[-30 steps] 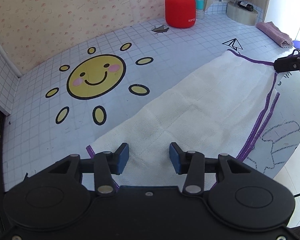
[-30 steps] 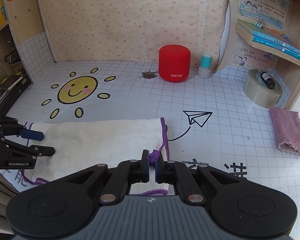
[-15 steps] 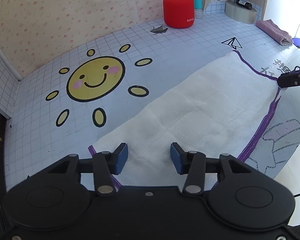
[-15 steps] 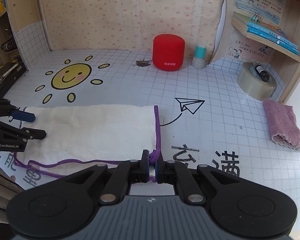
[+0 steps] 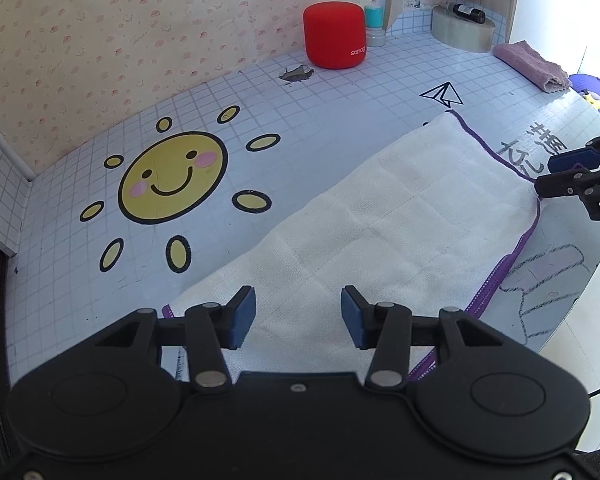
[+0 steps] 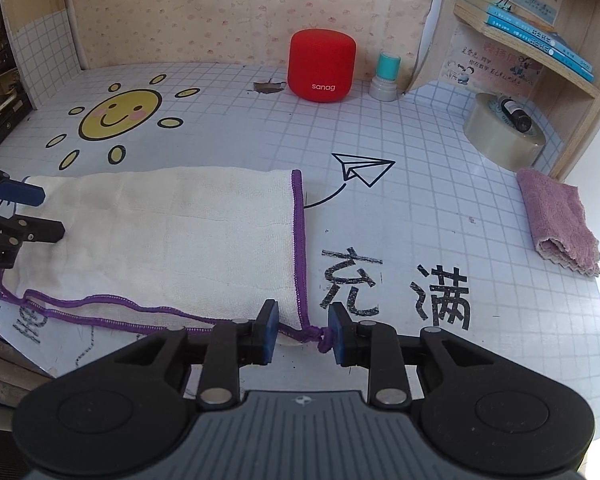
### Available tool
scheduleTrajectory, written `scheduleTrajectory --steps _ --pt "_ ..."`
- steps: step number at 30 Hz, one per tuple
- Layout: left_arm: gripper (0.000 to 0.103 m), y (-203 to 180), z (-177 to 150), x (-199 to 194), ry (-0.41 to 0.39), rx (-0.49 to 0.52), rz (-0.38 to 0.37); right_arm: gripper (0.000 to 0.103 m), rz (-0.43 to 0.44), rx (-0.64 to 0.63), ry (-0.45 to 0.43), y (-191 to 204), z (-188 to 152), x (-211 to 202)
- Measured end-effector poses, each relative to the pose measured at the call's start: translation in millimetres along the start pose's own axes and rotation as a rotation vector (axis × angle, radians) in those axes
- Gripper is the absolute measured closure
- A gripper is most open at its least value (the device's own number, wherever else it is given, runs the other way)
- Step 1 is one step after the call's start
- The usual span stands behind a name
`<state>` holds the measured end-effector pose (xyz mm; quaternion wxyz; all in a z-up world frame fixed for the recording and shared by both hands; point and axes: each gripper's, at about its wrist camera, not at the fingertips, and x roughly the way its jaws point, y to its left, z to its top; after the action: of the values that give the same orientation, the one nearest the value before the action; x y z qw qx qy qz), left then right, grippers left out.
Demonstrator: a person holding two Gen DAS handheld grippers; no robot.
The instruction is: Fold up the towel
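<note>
White towel (image 6: pixel 172 236) folded flat on the worktop (image 6: pixel 420 216), right hand-held gripper (image 6: pixel 302 334) opening around its purple corner, left hand-held gripper (image 5: pixel 298 317) spread over the other end, holding nothing

The towel (image 6: pixel 172 232) is cream-white with a faint woven square grid and a purple stitched hem. It lies on a tabletop (image 6: pixel 420 208) of pale lilac-white crossed by thin blue-grey grid lines, printed at the far left with a yellow smiling sun (image 6: pixel 118 114) outlined in black, with pink cheeks and yellow oval rays. A black line-drawn paper plane (image 6: pixel 362 168) sits near the middle, and bold black characters (image 6: pixel 396 288) lie nearer. At the far side stands a red speaker (image 6: pixel 322 65) with white lettering, and right of it a teal-capped grey stamp (image 6: pixel 386 76). On the right lies a mauve-pink folded cloth (image 6: pixel 558 224). The back wall (image 6: pixel 220 8) is beige with small pink motifs. Both grippers are black with blue pads (image 6: pixel 269 330).
</note>
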<state>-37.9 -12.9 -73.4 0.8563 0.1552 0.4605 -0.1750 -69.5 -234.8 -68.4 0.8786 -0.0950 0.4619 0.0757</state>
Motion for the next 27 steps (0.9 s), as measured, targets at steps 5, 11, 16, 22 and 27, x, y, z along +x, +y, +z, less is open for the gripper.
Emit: scheduleTrajectory --steps 5,11,16,22,27 --pt "0.054 -12.0 4.6 -3.7 -0.012 0.016 -0.024 0.076 -0.026 -0.037 -0.060 7.7 11.1 -15.3" --pt "0.054 -24.3 1.8 -4.5 -0.002 0.026 -0.051 0.075 0.130 -0.073 -0.049 23.1 18.1 -17.1" --pt "0.054 -32.2 -4.1 -4.6 0.008 0.051 -0.063 0.075 0.164 -0.152 0.004 44.2 7.9 3.3" --pt "0.054 -33.8 -12.6 -1.2 0.032 0.056 -0.065 0.073 0.166 -0.125 0.036 35.2 -0.3 17.4" --pt "0.052 -32.6 -17.4 -0.9 0.032 0.046 -0.067 0.068 0.160 -0.133 0.031 32.3 -0.3 17.0"
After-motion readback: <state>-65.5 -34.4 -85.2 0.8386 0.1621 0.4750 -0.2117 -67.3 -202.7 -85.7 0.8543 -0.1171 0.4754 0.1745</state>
